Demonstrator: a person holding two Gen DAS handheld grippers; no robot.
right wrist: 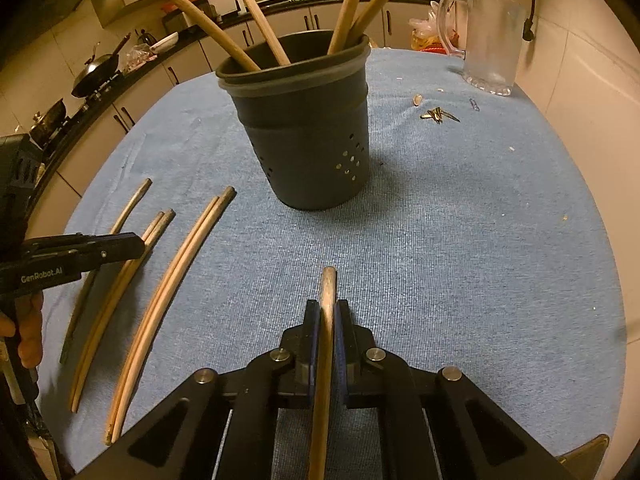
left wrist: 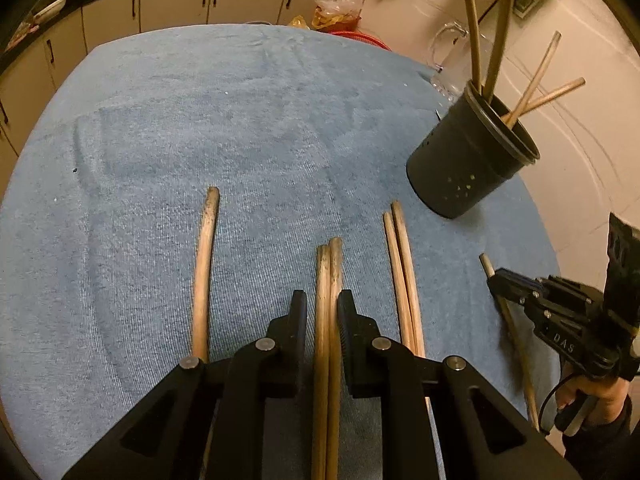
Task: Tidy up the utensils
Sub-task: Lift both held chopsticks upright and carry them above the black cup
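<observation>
Loading chopsticks into holder (right wrist: 304, 128): right gripper (right wrist: 328, 314) clenched on single chopstick (right wrist: 329, 280); left gripper (left wrist: 322, 308) released, straddling chopstick pair (left wrist: 330, 264). Next: lift, tip upright, drop in.

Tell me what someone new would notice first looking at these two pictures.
Probably the dark utensil holder standing upright on the blue cloth, with four chopsticks fanning out of its top. Next, the right gripper in the foreground, closed on a single chopstick, and to its left the loose chopsticks lying in rows on the cloth, where the left gripper straddles a pair. A clear glass mug sits at the far right edge.
</observation>
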